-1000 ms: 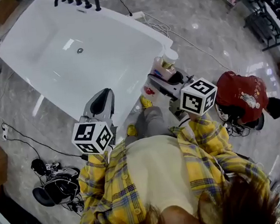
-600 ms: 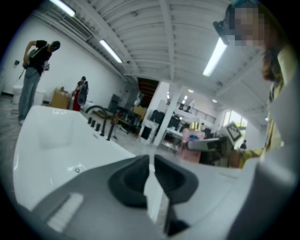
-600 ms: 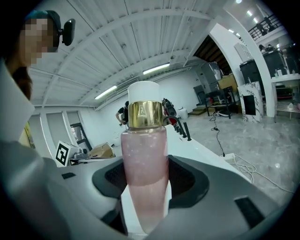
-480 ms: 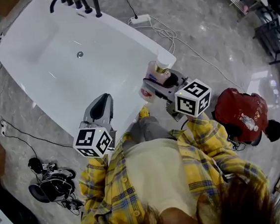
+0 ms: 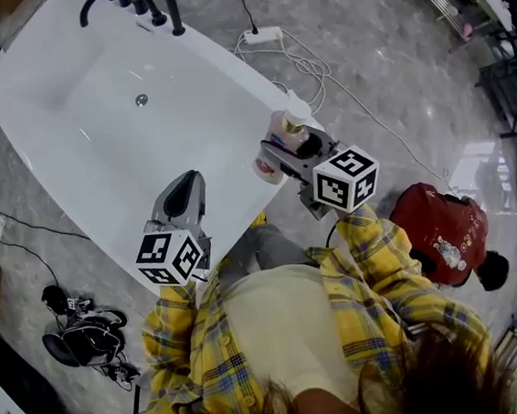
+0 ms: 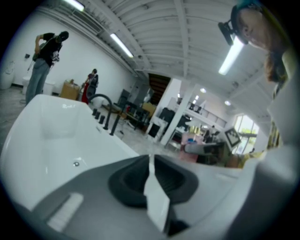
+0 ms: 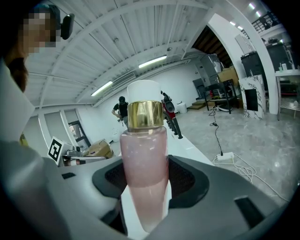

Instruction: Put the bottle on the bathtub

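Observation:
A pink bottle (image 7: 144, 164) with a gold band and white cap fills the middle of the right gripper view, clamped between the jaws. From the head view, that bottle (image 5: 280, 135) hangs over the near right rim of the white bathtub (image 5: 94, 127), with my right gripper (image 5: 275, 149) shut on it. My left gripper (image 5: 186, 192) hovers above the tub's near rim, jaws together and empty. In the left gripper view the left gripper (image 6: 151, 180) points along the bathtub (image 6: 47, 140) toward its black faucet (image 6: 105, 110).
Black faucet fittings (image 5: 140, 1) stand at the tub's far end. A power strip with white cable (image 5: 261, 36) lies on the marble floor beyond the tub. A red bag (image 5: 440, 233) sits at right, and black gear (image 5: 84, 335) lies at left.
My right gripper has carried the bottle up and leftward, over the tub's rim. The left gripper has stayed nearly in place above the near rim.

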`<state>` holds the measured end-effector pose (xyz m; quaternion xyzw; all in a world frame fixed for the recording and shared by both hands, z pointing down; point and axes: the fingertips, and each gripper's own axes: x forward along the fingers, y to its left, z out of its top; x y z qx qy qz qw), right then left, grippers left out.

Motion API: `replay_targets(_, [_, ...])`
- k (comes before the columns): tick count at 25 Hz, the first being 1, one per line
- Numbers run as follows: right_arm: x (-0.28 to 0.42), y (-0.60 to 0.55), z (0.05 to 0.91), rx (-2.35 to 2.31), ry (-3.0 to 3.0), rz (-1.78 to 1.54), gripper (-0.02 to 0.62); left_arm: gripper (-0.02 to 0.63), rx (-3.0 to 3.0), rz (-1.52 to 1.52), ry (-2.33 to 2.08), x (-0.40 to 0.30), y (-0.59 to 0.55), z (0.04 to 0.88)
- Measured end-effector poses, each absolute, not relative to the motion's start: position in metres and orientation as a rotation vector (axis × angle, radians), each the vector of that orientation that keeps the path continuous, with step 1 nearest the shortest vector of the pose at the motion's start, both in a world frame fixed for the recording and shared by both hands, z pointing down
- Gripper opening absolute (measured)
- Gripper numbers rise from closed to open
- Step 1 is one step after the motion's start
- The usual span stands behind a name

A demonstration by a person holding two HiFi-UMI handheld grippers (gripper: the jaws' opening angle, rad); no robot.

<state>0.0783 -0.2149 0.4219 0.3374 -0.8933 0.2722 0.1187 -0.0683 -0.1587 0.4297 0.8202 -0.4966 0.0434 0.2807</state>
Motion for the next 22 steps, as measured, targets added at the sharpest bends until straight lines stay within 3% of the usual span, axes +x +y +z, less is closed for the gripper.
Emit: replay_targets(22, [0.114,-0.329,0.503,1.124,-2.553,0.592,0.232,0.037,2.186,0.340,-1.309,-0.019,-0.225,0.505])
